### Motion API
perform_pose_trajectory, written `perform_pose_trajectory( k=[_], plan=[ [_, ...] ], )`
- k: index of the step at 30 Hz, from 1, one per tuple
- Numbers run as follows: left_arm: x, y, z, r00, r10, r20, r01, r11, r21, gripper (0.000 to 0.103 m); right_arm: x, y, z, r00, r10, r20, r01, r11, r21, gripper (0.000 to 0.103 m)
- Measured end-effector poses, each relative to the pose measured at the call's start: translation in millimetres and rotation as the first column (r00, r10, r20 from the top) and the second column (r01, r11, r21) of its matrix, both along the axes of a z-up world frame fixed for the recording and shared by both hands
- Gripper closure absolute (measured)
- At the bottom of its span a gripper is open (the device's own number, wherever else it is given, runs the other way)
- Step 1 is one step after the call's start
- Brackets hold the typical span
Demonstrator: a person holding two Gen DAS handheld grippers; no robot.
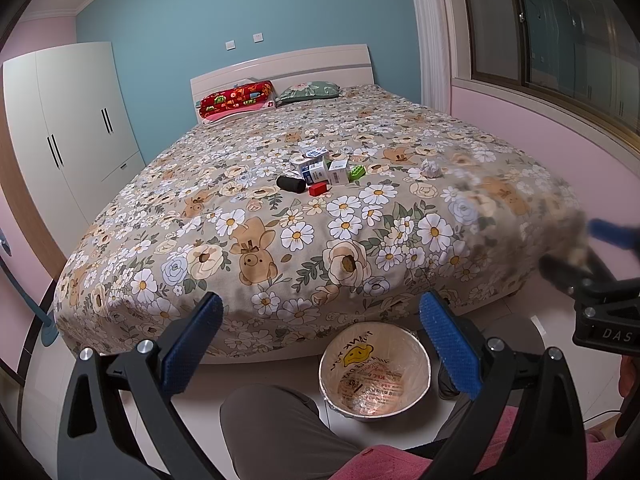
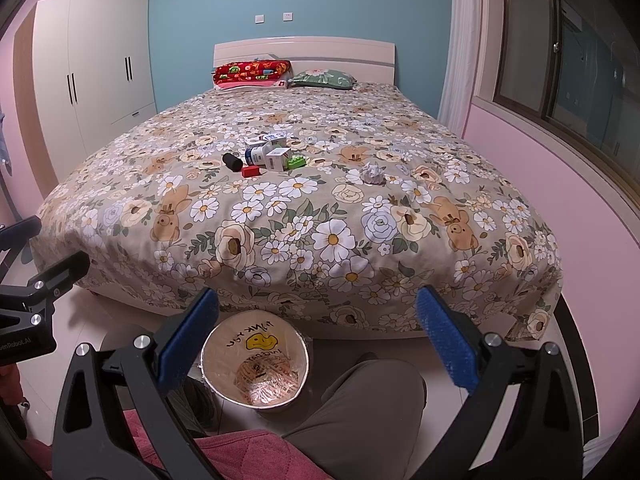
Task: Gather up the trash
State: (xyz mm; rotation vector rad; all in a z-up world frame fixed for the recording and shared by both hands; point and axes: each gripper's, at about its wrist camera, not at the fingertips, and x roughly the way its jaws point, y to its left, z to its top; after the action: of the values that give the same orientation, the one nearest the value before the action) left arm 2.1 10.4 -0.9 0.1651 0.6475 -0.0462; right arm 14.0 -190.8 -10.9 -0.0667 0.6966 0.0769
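Both tongs — left tongs (image 1: pixel 320 344) and right tongs (image 2: pixel 318 340) — apart and empty; reach over the bin (image 2: pixel 255 364) to the crumpled paper (image 2: pixel 373 172) on the bed (image 2: pixel 320 240) — pinch it lightly.

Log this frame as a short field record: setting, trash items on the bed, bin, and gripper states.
setting: bedroom, bed with floral cover
crumpled paper: lies alone on the cover, right of the cluster
cluster: white boxes, black cylinder, red block, green brick, mid-bed
bin: bag-lined trash bin on floor at bed foot, no trash visible inside
left gripper: open, holding nothing
right gripper: open, holding nothing
progress: nothing collected yet
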Motion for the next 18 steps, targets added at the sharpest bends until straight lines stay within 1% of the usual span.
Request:
perform_pose_trajectory(
  k=[18],
  plan=[
    [0.7, 4.7, -3.5, 1.000, 0.000, -0.007, 0.000, 1.000, -0.003, 0.003, 0.6, 0.0, -0.4, 1.000, 0.003, -0.003, -0.003, 1.000, 0.000, 0.007]
  ],
)
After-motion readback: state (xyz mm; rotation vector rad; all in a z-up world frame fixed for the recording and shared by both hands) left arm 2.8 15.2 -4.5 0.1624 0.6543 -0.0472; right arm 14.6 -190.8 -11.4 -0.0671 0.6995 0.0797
